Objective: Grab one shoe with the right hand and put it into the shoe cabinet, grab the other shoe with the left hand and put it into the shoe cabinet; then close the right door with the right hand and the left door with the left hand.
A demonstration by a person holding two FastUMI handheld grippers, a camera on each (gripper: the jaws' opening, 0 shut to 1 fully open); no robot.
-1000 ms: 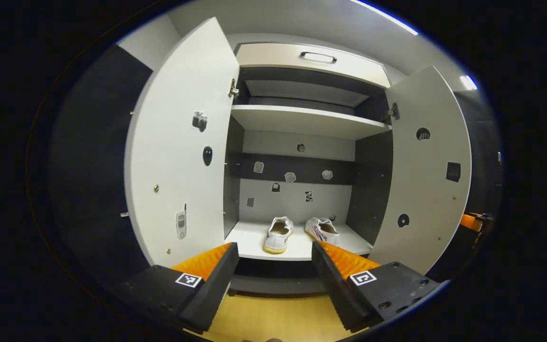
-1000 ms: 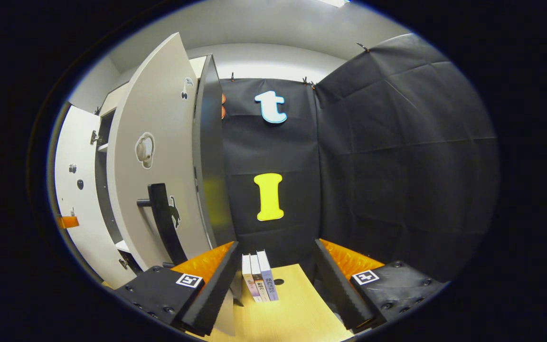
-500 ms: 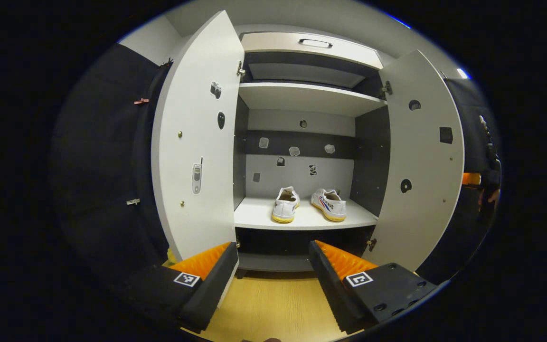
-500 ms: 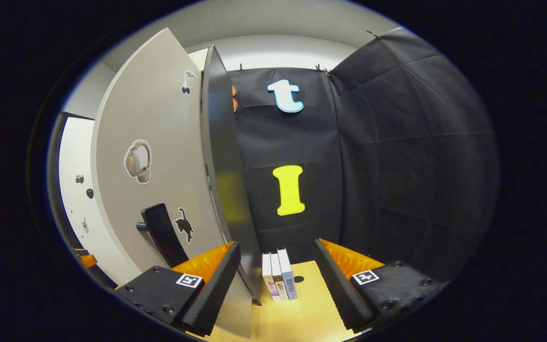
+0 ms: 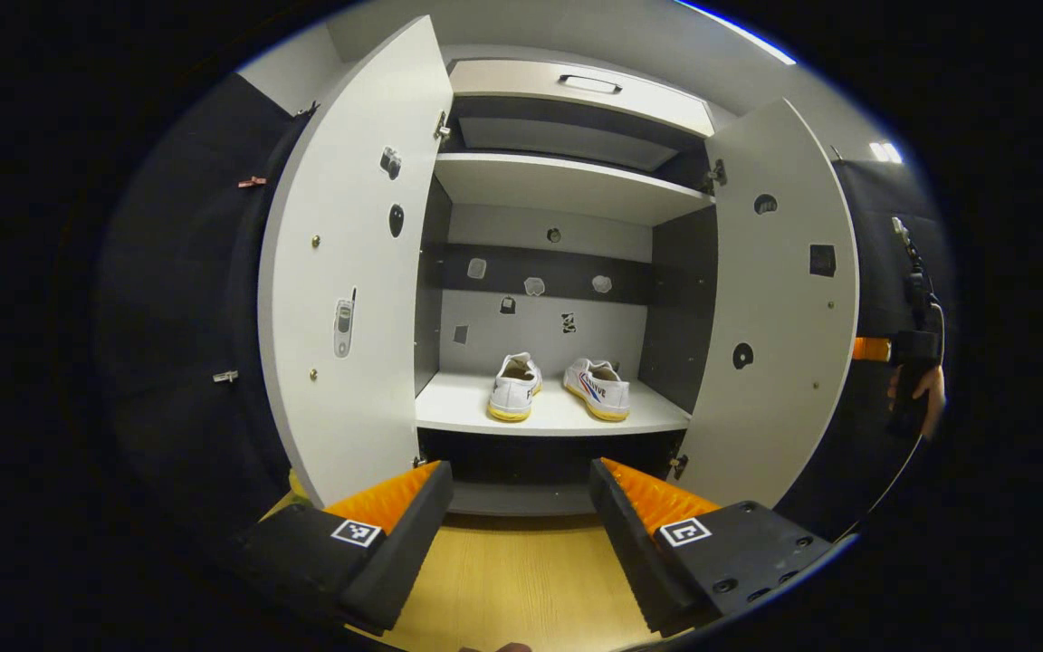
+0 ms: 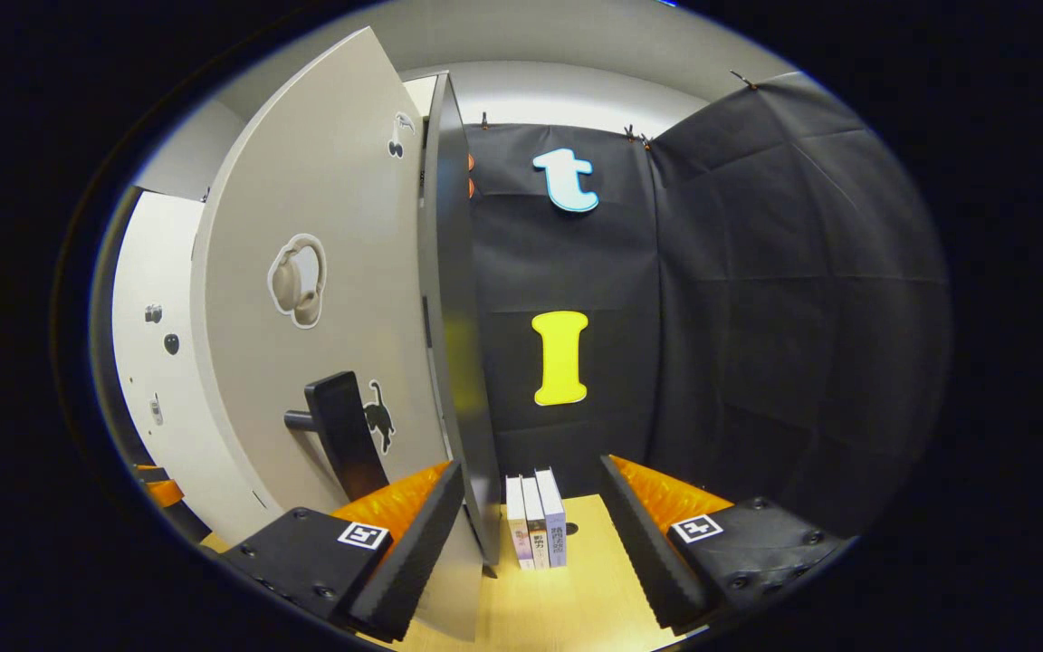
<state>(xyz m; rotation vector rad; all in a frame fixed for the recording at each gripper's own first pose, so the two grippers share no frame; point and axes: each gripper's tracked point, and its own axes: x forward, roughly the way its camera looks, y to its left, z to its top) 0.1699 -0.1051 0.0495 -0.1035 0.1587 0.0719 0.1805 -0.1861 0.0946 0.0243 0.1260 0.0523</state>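
left gripper (image 5: 521, 493): fingers spread apart with nothing between them, hanging back from the open shoe cabinet (image 5: 567, 186) and facing straight into it.
right gripper (image 6: 531, 498): fingers apart too, empty, sitting at the outer face of the right door (image 6: 322, 299), just beside its dark handle (image 6: 345, 435); the door's free edge runs up between the two fingers in the right gripper view. in the left gripper view this gripper peeks out past the right door's edge, held by a hand (image 5: 924, 389).
shoes: one shoe (image 5: 514, 388) and the other shoe (image 5: 598, 389) sit side by side on the lower shelf (image 5: 449, 412), heels toward the camera, close but not touching.
doors: the left door (image 5: 349, 272) and the right door both stand wide open.
done: both shoes are in the cabinet, so the placing half looks finished.
left: both doors need closing, right first by the task's order. judging by where the right gripper sits, that push is about to begin.
change, left gripper view: the cabinet looks a little smaller and shifted left than half a second ago, so the left gripper has eased back; the shoes have not moved.
change, right gripper view: the door's handle and outer face sit closer to the middle and nearer the fingers than before; the door itself seems not to have swung yet.
nearby: three books (image 6: 535, 521) stand on the wooden floor (image 6: 567, 598) past the door's edge.
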